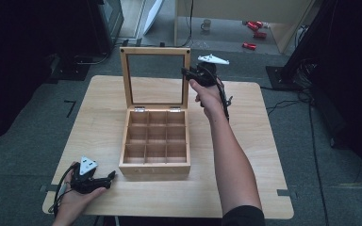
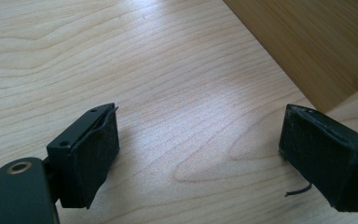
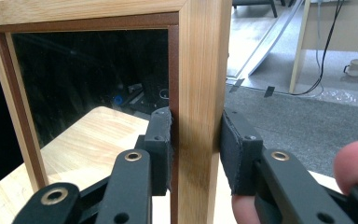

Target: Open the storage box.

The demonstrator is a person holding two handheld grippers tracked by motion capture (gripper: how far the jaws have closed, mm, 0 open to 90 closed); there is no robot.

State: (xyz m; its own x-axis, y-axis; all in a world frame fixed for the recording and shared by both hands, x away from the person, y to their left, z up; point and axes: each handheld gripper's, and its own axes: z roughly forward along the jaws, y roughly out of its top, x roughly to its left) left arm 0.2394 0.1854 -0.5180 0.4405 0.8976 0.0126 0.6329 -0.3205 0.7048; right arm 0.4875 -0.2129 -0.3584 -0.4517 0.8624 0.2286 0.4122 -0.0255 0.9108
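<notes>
Fingers: right gripper (image 3: 195, 154) clamps upright lid (image 3: 200, 70) frame, arm outstretched | left gripper (image 2: 200, 154) spread, resting on table (image 2: 168, 70)

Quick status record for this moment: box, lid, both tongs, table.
box: wooden, on the table, nine empty compartments
lid: glass-paned, standing upright on its hinges
right tongs: shut on the lid's right frame edge, one pad on each face
left tongs: open, nothing between the pads, resting low on the table near the box's front left corner
floor behind: mug, red items
</notes>
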